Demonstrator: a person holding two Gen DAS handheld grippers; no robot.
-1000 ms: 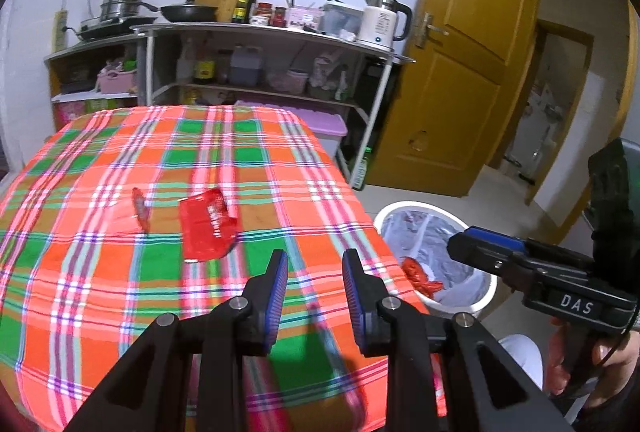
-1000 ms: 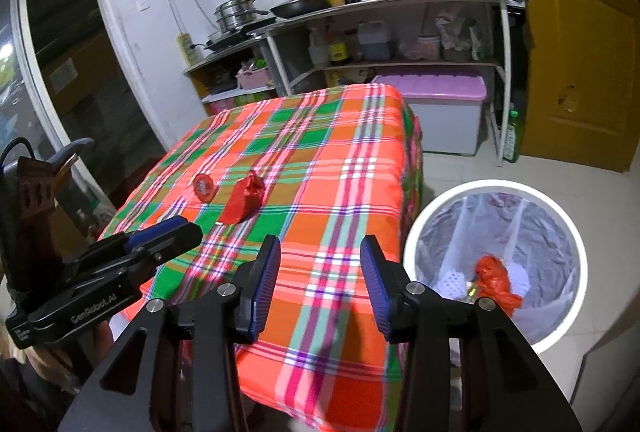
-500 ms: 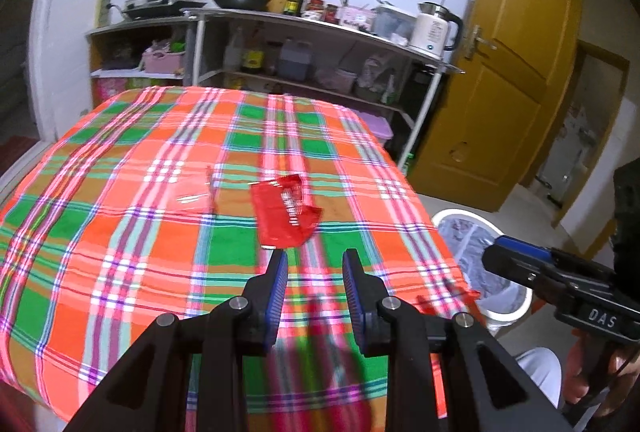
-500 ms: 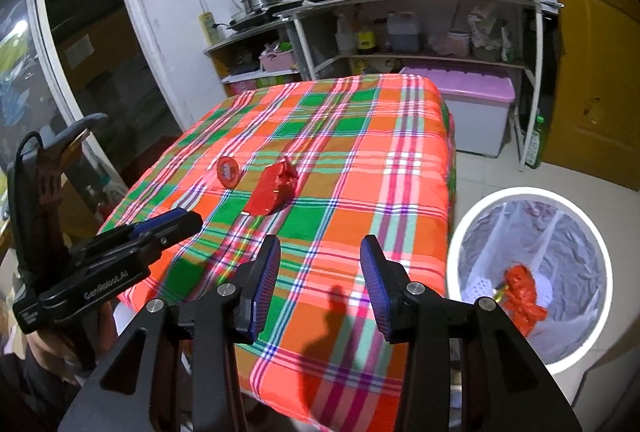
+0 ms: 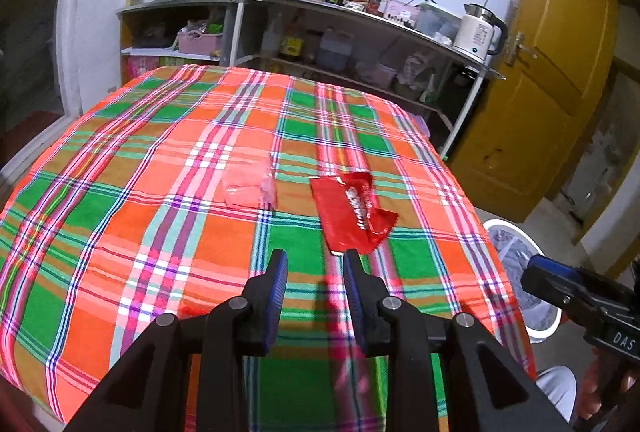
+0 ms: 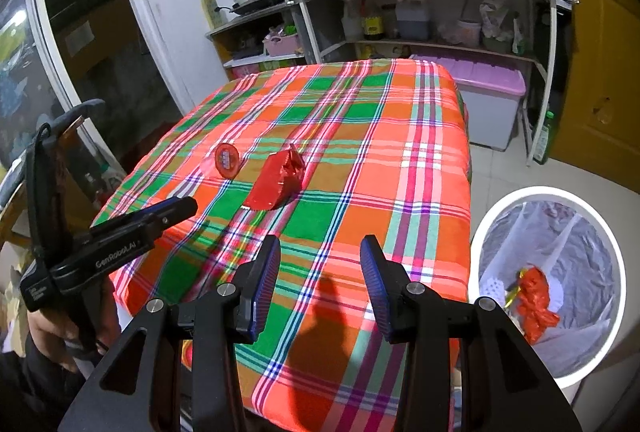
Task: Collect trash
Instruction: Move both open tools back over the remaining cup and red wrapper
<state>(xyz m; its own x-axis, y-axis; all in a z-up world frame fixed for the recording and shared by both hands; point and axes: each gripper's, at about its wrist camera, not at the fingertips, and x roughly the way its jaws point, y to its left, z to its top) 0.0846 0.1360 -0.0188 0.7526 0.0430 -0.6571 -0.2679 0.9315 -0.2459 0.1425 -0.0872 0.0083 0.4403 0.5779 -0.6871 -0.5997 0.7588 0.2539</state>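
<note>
A worktop (image 5: 120, 216) covered with an orange, green and pink checked cloth fills both views. Two pieces of trash lie near its middle, closer to the right edge. One is a flat, crinkled red foil wrapper (image 5: 352, 212) with white print. Just beside it, to the left and not touching, lies a small clear plastic cup with a round red lid (image 6: 227, 159); in the left wrist view it looks like a pale pink see-through shape (image 5: 251, 186).

The left gripper (image 5: 313, 262) hovers over the cloth just short of the wrapper's near end, its blue-padded black fingers (image 5: 277, 284) a little apart with nothing between them. The right gripper (image 6: 319, 252) hangs over the near right corner of the worktop, its fingers (image 6: 267, 272) wider apart and empty.

On the floor beside the worktop's right edge stands a round white bin with a clear bag liner (image 6: 600, 220). Crumpled red trash (image 6: 534, 296) lies inside it.
</note>
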